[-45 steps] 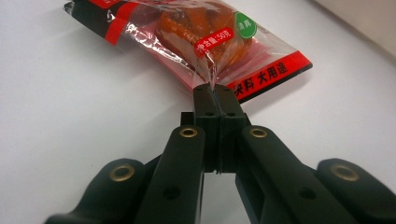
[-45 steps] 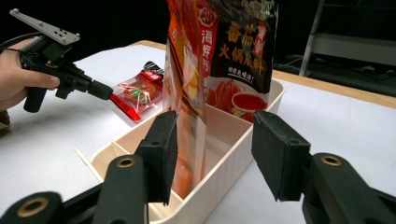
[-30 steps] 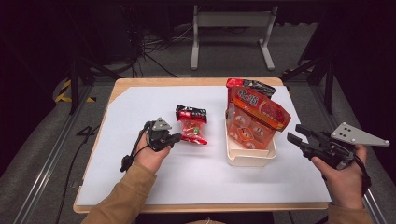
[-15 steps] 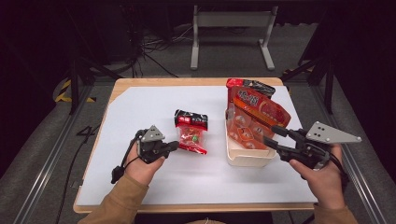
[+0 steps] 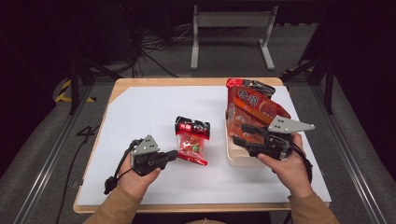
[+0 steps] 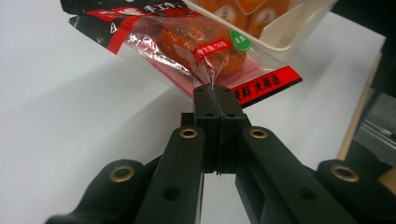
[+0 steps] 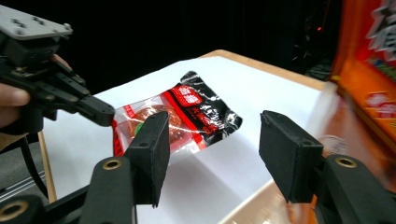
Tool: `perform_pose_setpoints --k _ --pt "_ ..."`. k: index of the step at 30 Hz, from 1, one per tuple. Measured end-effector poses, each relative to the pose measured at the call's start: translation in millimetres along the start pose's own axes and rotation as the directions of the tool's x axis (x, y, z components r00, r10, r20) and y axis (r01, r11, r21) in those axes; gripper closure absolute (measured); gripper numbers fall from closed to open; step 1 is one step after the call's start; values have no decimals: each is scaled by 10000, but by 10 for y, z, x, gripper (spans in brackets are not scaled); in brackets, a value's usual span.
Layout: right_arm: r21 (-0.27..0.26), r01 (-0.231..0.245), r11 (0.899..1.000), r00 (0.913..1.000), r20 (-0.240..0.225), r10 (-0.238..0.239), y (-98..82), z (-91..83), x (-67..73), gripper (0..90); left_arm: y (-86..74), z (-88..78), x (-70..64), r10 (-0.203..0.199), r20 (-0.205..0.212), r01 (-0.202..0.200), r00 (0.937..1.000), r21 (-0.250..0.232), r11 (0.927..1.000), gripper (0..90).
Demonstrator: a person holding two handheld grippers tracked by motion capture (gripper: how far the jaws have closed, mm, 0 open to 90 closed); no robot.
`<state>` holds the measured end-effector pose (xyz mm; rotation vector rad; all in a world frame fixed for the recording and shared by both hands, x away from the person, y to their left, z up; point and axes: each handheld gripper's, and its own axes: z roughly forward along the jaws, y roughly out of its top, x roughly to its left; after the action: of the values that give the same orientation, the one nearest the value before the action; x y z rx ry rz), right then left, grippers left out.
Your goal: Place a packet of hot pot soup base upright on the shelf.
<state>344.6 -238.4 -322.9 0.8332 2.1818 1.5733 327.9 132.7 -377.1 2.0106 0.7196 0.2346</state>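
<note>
A clear snack packet [image 5: 191, 141] with red and black ends lies mid-table on the white sheet. My left gripper [image 5: 175, 153] is shut on the film at its near-left edge; the left gripper view has the closed jaws pinching the crinkled plastic of the packet [image 6: 201, 42]. My right gripper [image 5: 239, 134] hovers over the cream tray [image 5: 243, 161] and points left toward the packet. Its jaws have just been opening and stand apart with nothing between them [image 7: 217, 126]. Beyond them I see the packet [image 7: 187, 116] and the left gripper [image 7: 105, 114].
Large orange and red snack bags [image 5: 254, 105] stand in the cream tray at the right of the sheet. The tray's corner [image 6: 280, 32] sits just behind the packet. The wooden table edge [image 5: 196, 82] frames the sheet, and dark floor with metal rails surrounds it.
The left gripper has drawn back toward the person, dragging the packet with it. The right gripper has swung in from beyond the right table edge to over the tray, its jaws wider.
</note>
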Motion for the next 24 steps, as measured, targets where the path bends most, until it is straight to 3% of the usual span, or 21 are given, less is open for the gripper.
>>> perform_pose_setpoints --k 13,18,24 --pt "462 -757 9961 9970 -113 763 -78 445 -45 356 -28 -53 -152 683 774 -656 9947 -360 9972 900" --pt "586 -1027 9930 9943 -236 1042 -122 539 -63 327 -20 -72 -211 845 865 -805 9927 -484 9956 900" --pt "799 -1547 9847 9850 -645 1600 -168 651 -96 304 -29 -112 -271 1104 863 -1056 9901 -579 9927 900"
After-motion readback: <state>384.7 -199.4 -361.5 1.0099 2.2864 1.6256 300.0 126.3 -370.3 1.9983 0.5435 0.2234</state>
